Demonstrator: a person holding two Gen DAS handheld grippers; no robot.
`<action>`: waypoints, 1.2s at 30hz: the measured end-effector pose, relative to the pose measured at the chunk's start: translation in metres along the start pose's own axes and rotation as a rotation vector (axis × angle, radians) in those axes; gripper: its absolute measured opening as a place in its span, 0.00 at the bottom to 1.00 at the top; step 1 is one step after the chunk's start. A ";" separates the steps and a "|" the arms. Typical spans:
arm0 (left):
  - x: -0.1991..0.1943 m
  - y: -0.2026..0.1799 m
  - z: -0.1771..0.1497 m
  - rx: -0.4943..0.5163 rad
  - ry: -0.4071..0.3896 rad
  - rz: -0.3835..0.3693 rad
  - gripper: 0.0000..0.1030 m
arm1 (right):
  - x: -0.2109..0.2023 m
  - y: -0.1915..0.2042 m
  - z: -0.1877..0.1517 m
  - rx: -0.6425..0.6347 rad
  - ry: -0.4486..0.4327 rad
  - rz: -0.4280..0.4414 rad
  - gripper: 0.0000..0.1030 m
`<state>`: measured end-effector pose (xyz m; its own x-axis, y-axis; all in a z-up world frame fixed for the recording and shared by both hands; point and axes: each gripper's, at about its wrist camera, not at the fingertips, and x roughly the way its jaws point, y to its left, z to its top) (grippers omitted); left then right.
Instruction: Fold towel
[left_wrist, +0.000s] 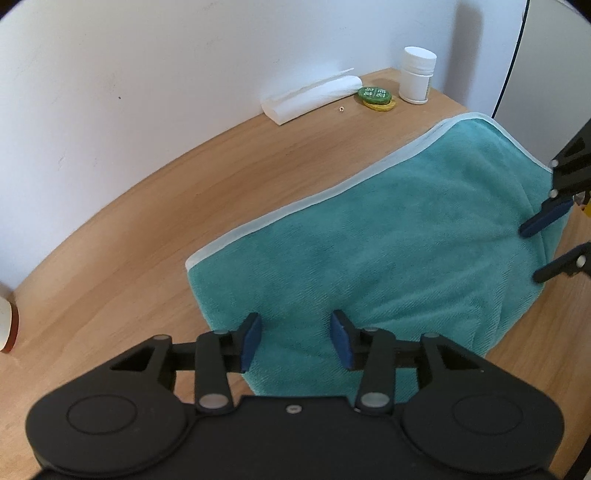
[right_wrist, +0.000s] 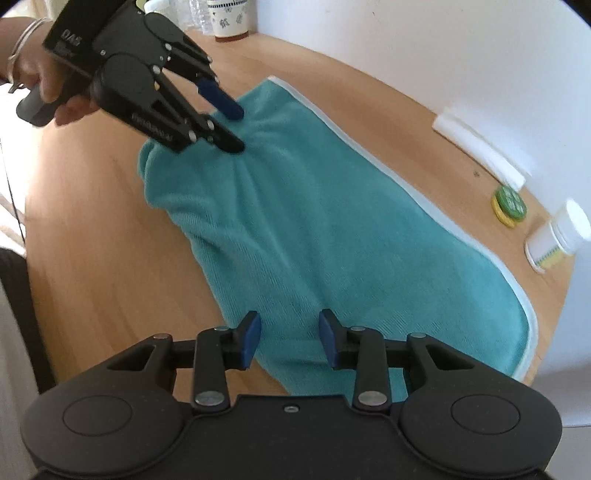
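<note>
Left wrist view, left to right: cup (left_wrist: 7, 325) at far left edge of worktop (left_wrist: 147, 229), then bare wood, then teal towel (left_wrist: 369, 240) lying folded on the worktop, pale trim along its far edge. Left tongs (left_wrist: 295, 338) released, pads parted over the towel's near edge, nothing pinched. Against the wall: folded tissue (left_wrist: 314, 98), green token (left_wrist: 373, 94) on a yellow one (print on it unreadable), white jar (left_wrist: 417, 74). Right tongs (left_wrist: 532, 254) at far right, jaws apart over the towel's right end, not clamping it.

Right wrist view: a hand (right_wrist: 44, 88) with bangles holds the left tongs (right_wrist: 238, 129), body lettering partly legible ("DAS", rest blurred). Towel (right_wrist: 332, 229) runs diagonally mid-worktop. Right tongs (right_wrist: 290, 339) released above its near corner. Open wood (right_wrist: 103, 240) left of towel; tissue (right_wrist: 480, 147), token (right_wrist: 511, 201), jar (right_wrist: 557, 236) crowd the right rim.
</note>
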<state>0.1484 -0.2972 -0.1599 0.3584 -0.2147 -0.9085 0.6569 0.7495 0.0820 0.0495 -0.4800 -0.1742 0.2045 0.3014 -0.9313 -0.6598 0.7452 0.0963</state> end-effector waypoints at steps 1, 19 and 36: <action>0.000 0.000 0.000 0.002 0.001 0.002 0.42 | -0.004 -0.003 -0.005 0.011 0.007 0.003 0.37; 0.000 0.005 -0.001 -0.033 0.054 0.048 0.56 | -0.012 -0.026 -0.021 0.064 0.005 -0.073 0.31; 0.000 0.001 0.003 -0.018 0.070 0.057 0.56 | -0.051 -0.065 -0.030 0.159 -0.046 -0.209 0.33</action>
<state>0.1509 -0.2976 -0.1584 0.3468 -0.1275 -0.9292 0.6243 0.7708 0.1273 0.0600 -0.5613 -0.1435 0.3597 0.1554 -0.9200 -0.4785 0.8772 -0.0390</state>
